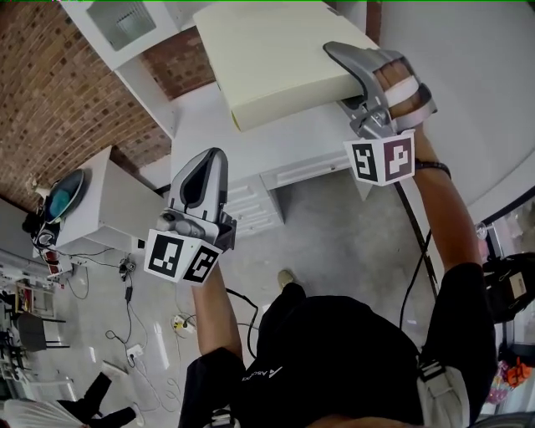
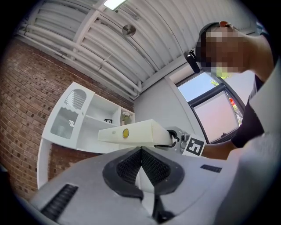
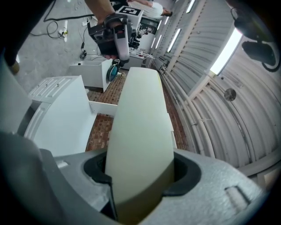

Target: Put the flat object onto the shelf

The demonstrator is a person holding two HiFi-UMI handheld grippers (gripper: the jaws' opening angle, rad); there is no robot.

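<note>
A flat cream box [image 1: 276, 58] is held up high, edge-on, over a white cabinet top [image 1: 201, 125]. My right gripper [image 1: 351, 79] is shut on the box's near right edge; in the right gripper view the box [image 3: 140, 127] fills the space between the jaws of that gripper [image 3: 139, 169]. My left gripper [image 1: 205, 171] hangs lower and to the left, shut and empty, apart from the box. In the left gripper view its pads [image 2: 141, 151] meet, and beyond them the box [image 2: 131, 132] shows a yellow dot, in front of the white shelf unit [image 2: 94, 121].
The shelf unit [image 1: 125, 25] stands against a brick wall [image 1: 50, 92] and has a frosted door. White drawers [image 1: 251, 205] sit below the cabinet top. A low white unit [image 1: 109, 201] with a teal object stands at the left. Cables [image 1: 184, 322] lie on the grey floor.
</note>
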